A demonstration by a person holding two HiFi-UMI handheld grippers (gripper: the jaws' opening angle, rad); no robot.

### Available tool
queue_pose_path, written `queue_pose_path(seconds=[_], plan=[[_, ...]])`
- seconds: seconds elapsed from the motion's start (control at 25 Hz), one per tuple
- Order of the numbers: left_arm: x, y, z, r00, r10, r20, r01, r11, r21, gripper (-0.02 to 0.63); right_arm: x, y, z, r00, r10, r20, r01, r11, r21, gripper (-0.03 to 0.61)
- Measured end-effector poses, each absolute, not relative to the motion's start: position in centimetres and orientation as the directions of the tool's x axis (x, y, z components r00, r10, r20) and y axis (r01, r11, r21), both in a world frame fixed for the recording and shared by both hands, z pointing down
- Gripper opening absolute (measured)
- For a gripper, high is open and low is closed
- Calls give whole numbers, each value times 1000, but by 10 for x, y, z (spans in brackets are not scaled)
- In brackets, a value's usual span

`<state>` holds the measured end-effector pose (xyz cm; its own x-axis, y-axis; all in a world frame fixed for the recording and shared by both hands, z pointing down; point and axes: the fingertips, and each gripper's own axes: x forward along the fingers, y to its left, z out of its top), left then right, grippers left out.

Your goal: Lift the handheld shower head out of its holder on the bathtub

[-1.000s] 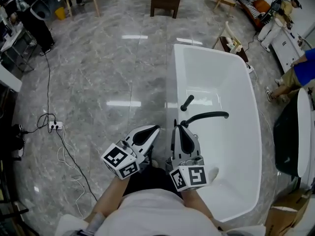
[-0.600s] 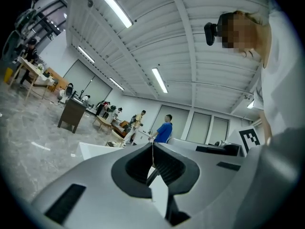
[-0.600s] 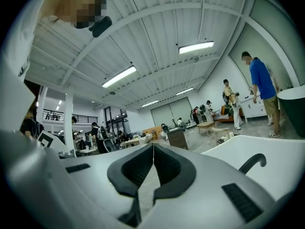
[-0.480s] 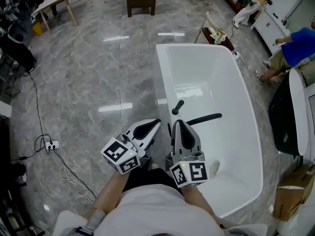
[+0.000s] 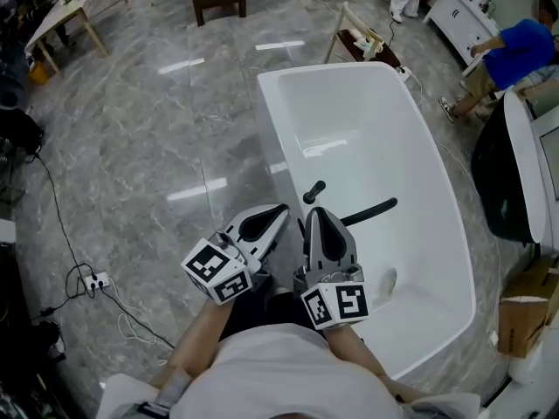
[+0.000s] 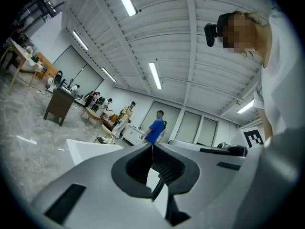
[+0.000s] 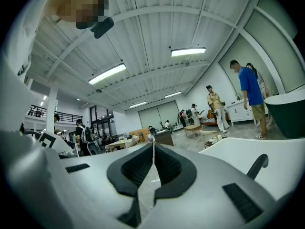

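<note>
While the grey stone floor (image 5: 148, 138) is seen spreading across the left side, a power strip (image 5: 92, 279) on a loose cable is found lying on it near the edge, and a pale wooden table (image 5: 61, 11) is set far back. Nearer the middle, the left gripper (image 5: 281, 209) is held level over the floor just beside the bathtub's left rim. Its jaws are pressed together at the tips, and nothing is caught between them. Just to its right, the right gripper (image 5: 313, 212) is held beside it, pointed along the tub. Its jaws are likewise closed tip to tip, and nothing is gripped. The white bathtub (image 5: 349, 112) is stretched away from the person at a slant. The black shower head (image 5: 314, 191) is seated in its holder on the tub's near left rim, tilted slightly, just ahead of the right gripper's tips and untouched by either gripper. A black curved spout (image 5: 371, 210) is reached out from the same rim over the basin to the right. Further right, a dark tub (image 5: 502, 182) is placed beside the white one, a cardboard box (image 5: 522, 321) is set on the floor near it, and a person in a blue shirt (image 5: 515, 51) is seen at the far edge.
</note>
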<state>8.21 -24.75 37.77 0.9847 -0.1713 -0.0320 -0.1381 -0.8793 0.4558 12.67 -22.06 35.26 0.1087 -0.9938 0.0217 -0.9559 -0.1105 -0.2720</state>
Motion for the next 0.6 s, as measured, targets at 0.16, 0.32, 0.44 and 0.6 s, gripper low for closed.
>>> queue_pose_path(seconds=[0.16,0.32,0.44,0.6], plan=[[89,-261,385,990,-138,-24,-110,-870,480,12,138,-229,359,189,-981,41,-943,-193,-270,43],[99,-274,394,994,-107,-15,-85,-859,505,12,152,-241,365,241,-968,69,-922,-250,-296,187],[105,-283,403,996,-94,-8,-77,-854,515,12,163,-247,374,286,-954,94,-908,-301,-293,192],[113,-295,421,995,-96,22,-94,-850,518,12,176,-251,395,351,-927,134,-879,-376,-295,192]])
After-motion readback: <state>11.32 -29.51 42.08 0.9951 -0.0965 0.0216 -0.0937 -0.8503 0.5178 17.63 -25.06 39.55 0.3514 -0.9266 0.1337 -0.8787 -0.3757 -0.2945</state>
